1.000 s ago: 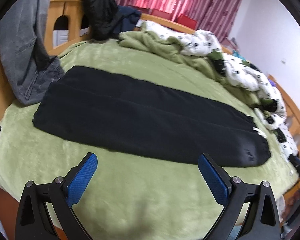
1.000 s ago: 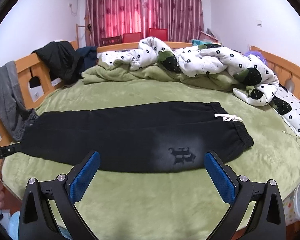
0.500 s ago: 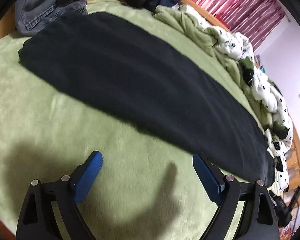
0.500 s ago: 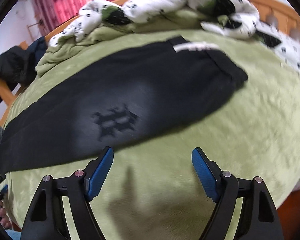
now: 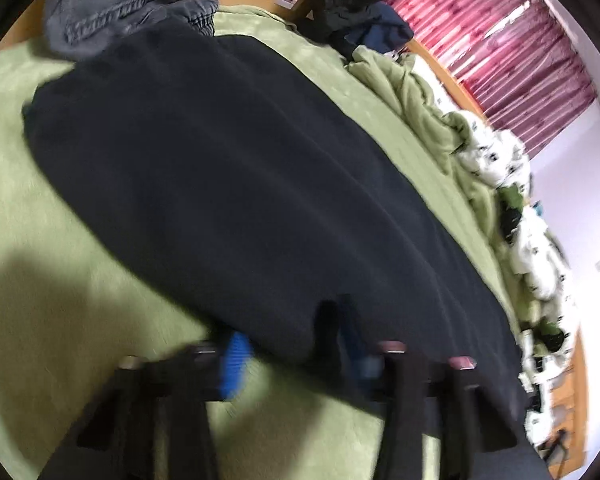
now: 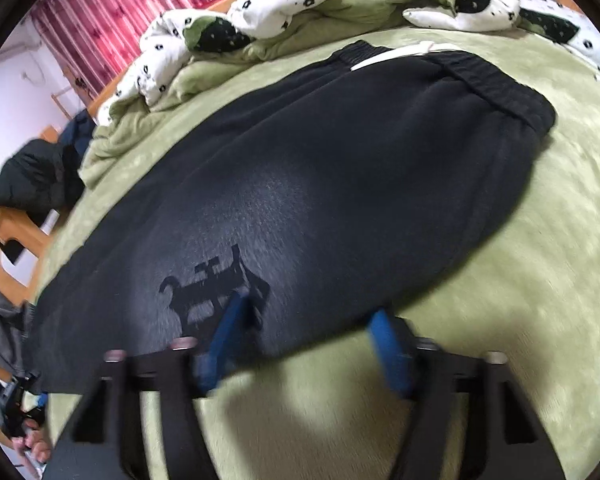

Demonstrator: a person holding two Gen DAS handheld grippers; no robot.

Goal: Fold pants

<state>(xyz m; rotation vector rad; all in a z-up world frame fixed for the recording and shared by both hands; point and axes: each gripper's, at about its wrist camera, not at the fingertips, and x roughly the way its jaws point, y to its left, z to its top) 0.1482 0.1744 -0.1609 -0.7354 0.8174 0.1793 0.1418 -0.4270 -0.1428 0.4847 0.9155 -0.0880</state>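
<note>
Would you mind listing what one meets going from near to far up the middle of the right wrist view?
Right claw → green blanket → black pants with their dark logo → the pants' waistband with its white drawstring → rumpled white floral duvet.

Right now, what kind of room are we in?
Most likely a bedroom. There is a bed with a green cover, a rumpled flowered quilt at its far side, and red curtains by the white wall. Black pants lie on the bed.
</note>
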